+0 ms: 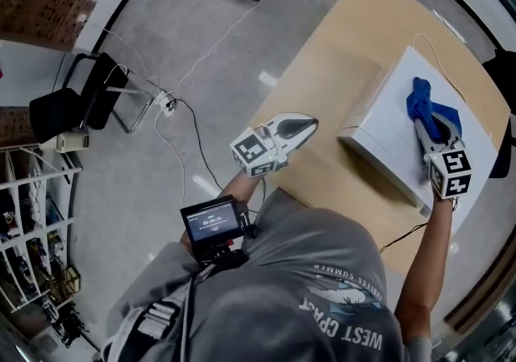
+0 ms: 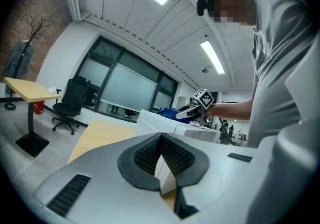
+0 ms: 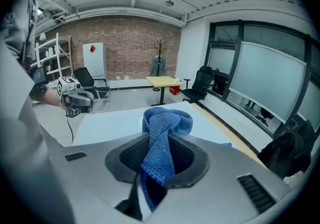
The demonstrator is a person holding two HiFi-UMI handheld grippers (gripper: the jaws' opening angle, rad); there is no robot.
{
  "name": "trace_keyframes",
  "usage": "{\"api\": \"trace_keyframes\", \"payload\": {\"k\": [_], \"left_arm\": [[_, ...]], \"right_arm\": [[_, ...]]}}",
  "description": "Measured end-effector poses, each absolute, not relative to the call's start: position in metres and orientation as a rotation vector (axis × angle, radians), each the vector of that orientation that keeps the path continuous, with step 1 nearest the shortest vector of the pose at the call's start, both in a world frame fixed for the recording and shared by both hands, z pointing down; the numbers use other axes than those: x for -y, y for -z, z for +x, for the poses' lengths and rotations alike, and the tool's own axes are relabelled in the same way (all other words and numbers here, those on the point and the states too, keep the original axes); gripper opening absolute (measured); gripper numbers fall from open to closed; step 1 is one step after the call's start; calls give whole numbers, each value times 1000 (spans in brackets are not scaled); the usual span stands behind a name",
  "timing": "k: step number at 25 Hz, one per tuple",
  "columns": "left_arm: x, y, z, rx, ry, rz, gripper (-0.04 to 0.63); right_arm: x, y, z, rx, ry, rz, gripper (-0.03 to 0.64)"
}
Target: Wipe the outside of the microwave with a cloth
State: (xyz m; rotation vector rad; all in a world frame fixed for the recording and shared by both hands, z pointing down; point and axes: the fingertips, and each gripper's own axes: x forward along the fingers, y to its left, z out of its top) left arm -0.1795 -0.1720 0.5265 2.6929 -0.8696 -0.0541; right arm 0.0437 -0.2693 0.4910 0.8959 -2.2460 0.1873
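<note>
The white microwave stands on the wooden table, its flat top seen from above in the head view. My right gripper is over that top, shut on a blue cloth that bunches ahead of its jaws and rests on the top; the cloth hangs between the pads. My left gripper is shut and holds nothing, hovering level over the table to the left of the microwave. The right gripper shows far off in the left gripper view.
A black office chair and cables with a power strip lie on the grey floor left of the table. A white wire shelf stands at the far left. A cord runs behind the microwave. A screen unit hangs at the person's chest.
</note>
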Motion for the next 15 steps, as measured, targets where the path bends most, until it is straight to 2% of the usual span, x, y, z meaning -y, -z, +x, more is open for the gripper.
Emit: {"api": "trace_keyframes", "payload": {"k": [5, 15], "left_arm": [[177, -530, -205, 872, 51, 2708, 23], [194, -517, -211, 832, 62, 2733, 23]], "right_arm": [[274, -497, -12, 2277, -170, 835, 98], [287, -488, -72, 2287, -151, 753, 98]]}}
